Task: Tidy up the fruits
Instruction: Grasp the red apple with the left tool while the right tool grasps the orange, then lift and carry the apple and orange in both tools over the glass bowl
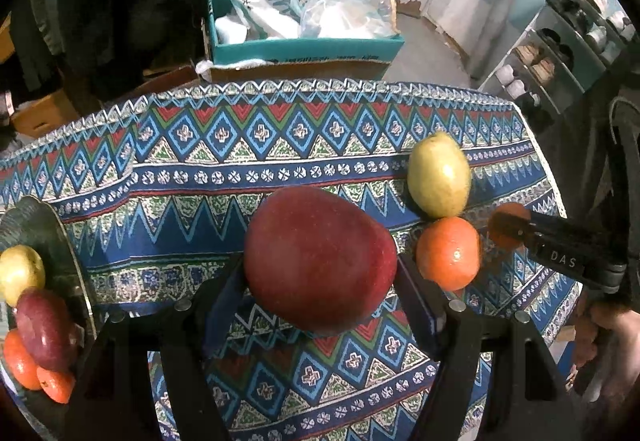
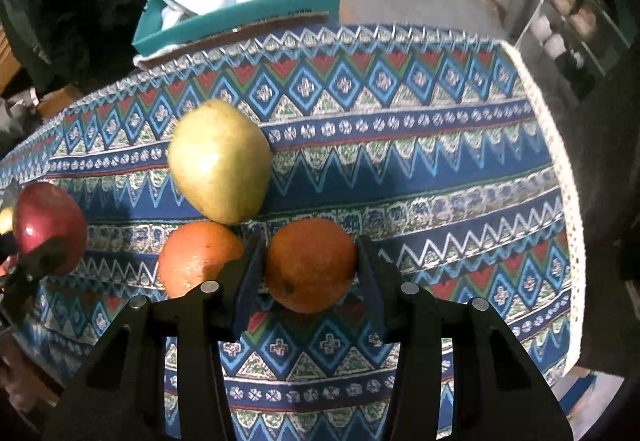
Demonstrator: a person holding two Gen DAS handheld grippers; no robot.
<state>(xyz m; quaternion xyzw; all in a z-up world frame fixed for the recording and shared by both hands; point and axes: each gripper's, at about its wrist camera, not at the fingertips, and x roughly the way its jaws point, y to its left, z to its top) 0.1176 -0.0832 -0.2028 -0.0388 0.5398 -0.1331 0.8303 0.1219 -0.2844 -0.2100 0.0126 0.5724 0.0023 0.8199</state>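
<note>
With the left gripper (image 1: 320,265) clamping the big dark-red apple (image 1: 320,259) and the right gripper (image 2: 310,265) pinching a round orange (image 2: 310,265), each should lift straight up.

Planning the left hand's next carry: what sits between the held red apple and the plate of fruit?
Only bare patterned tablecloth lies between the red apple and the plate, as the left wrist view shows.

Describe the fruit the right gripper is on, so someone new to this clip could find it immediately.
On the patterned tablecloth, three fruits cluster together: a yellow-green pear with two oranges just in front of it. The one meant is the darker orange, sitting between the fingers of the right gripper. Its neighbour, the brighter orange, lies outside the fingers, nearer the red apple.
</note>
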